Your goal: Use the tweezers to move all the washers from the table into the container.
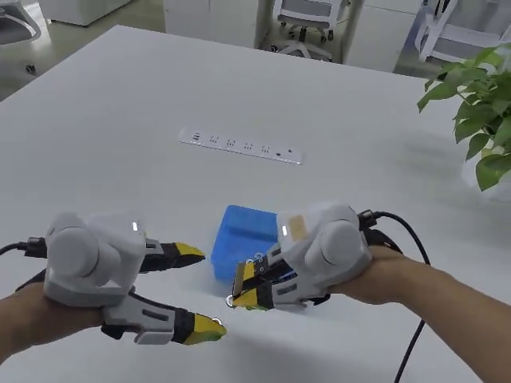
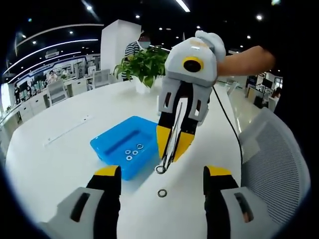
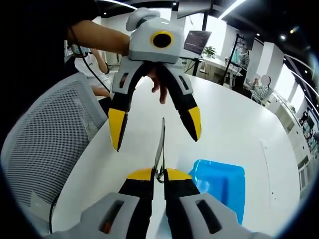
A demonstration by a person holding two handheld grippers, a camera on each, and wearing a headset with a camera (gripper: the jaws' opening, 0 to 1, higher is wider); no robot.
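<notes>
The right gripper (image 2: 173, 144) is clamping its jaws hard on the tweezers (image 2: 167, 155). The tweezers' tips are reaching down just beside the blue container (image 2: 102, 145), on the side toward the person. A washer (image 2: 160, 169) is sitting right at those tips. It is looking pinched, though I am not managing to tell whether it is clear of the table (image 1: 160, 104).

The left gripper (image 1: 196, 291) is hanging wide open with nothing in it, a little farther out from the container and facing the right one.

To my eye the pick-up is the step going on. It is calling for a steady squeeze, a straight lift, then a short carry over the container's wall. Letting go low over the recess should stop the ring bouncing out.

A second washer (image 2: 162, 192) is lying loose just beyond the first, farther from the container.

Inside the container, about four small washers (image 2: 133, 152) are lying close together on its floor.
</notes>
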